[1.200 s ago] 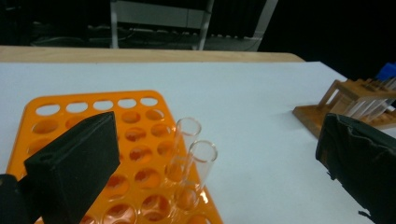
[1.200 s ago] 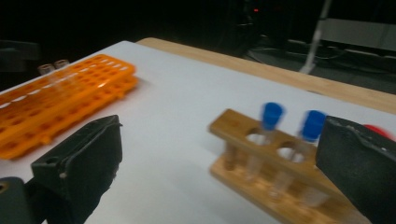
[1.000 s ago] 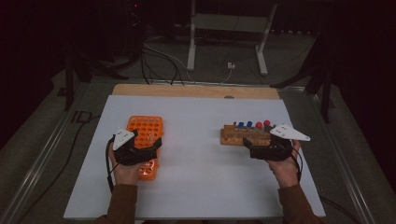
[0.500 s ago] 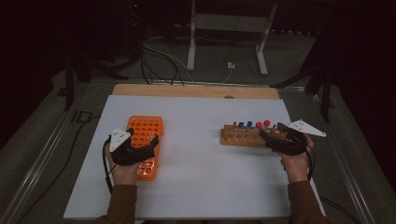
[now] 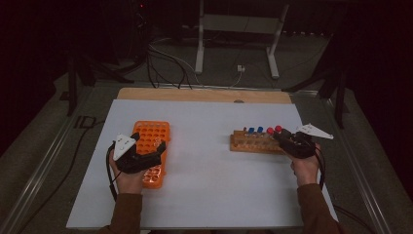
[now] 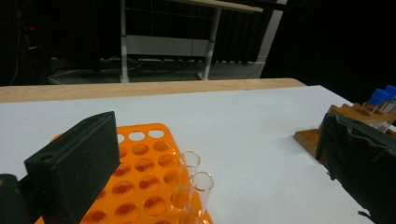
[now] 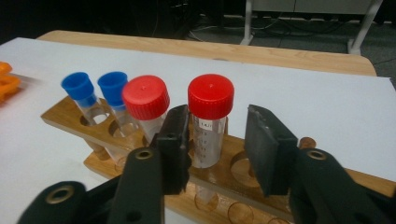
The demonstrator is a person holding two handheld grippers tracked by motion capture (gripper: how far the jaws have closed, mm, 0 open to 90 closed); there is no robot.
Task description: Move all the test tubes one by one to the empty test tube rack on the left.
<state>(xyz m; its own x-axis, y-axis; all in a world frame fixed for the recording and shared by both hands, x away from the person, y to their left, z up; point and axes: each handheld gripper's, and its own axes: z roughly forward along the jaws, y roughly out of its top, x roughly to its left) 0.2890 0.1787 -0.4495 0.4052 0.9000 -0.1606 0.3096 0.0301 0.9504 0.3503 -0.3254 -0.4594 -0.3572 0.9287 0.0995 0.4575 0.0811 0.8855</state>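
Note:
An orange tube rack (image 5: 152, 134) lies left on the white table, with two clear open glass tubes (image 6: 194, 186) standing in it. My left gripper (image 5: 148, 142) hovers over this rack with its jaws wide open (image 6: 215, 135) and nothing between them. A wooden rack (image 5: 248, 142) at the right holds two blue-capped tubes (image 7: 95, 88) and two red-capped tubes (image 7: 145, 97). My right gripper (image 5: 283, 136) is at that rack's right end. It is open (image 7: 219, 126), its jaws either side of the rightmost red-capped tube (image 7: 210, 95), with a gap at the right jaw.
The white table top (image 5: 204, 195) has a bare wooden strip (image 5: 204, 95) along its far edge. Beyond it are dark floor, cables (image 5: 165, 58) and the legs of a desk (image 5: 236, 44). The wooden rack has free holes (image 7: 238, 161) right of the red caps.
My right gripper has moved forward to the wooden rack's right end and now straddles the rightmost red-capped tube. My left gripper has shifted only slightly over the orange rack.

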